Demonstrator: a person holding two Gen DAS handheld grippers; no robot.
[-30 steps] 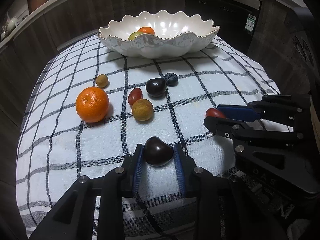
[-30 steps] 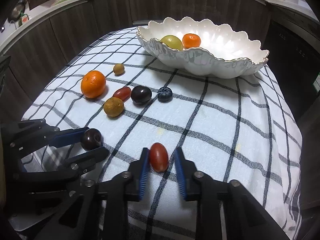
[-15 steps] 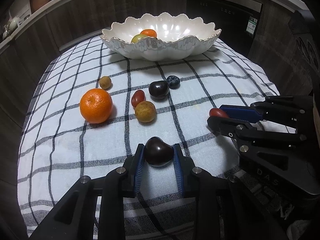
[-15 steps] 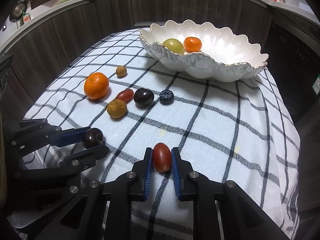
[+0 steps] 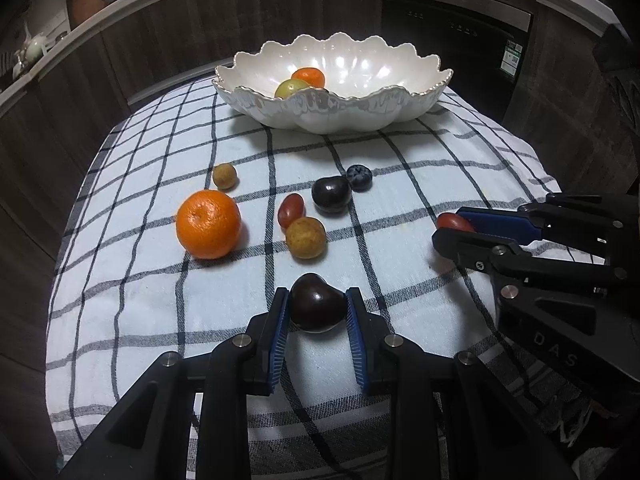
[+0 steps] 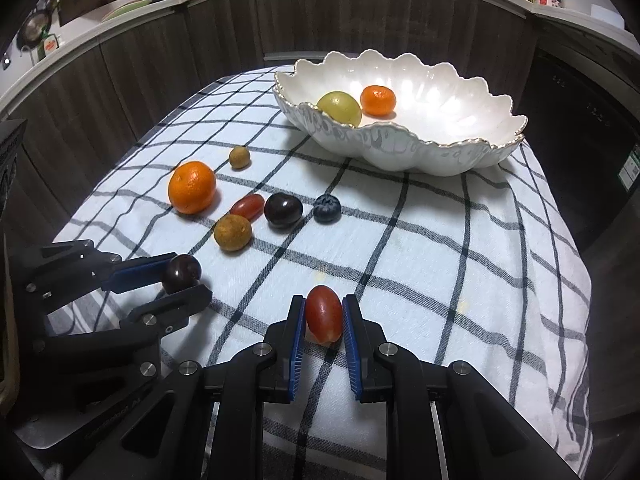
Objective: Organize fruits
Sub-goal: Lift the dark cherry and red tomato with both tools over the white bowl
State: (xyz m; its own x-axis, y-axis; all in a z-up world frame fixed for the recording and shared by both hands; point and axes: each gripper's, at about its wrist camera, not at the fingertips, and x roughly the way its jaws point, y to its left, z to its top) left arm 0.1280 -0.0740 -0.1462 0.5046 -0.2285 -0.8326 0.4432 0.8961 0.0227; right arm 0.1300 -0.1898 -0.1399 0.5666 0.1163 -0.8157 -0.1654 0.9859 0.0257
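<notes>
In the left wrist view, my left gripper (image 5: 317,312) has its jaws pinching a dark cherry (image 5: 317,307). Ahead of them lie an orange (image 5: 208,224) and, further off, the white bowl (image 5: 384,104).

In the right wrist view, my right gripper (image 6: 323,322) has its jaws pinching a red grape tomato (image 6: 323,313); a blueberry (image 6: 327,208) sits ahead on the checked cloth (image 6: 460,248).

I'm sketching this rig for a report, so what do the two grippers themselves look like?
Both match. The left gripper and right gripper are matte black, angular, open-framed linkages with round silver pivot screws. Each finger ends in a flat, ribbed blue pad. The left wrist view shows raised letters "DAS" on the right gripper's body. No cables, sleeves or hands are visible.
</notes>
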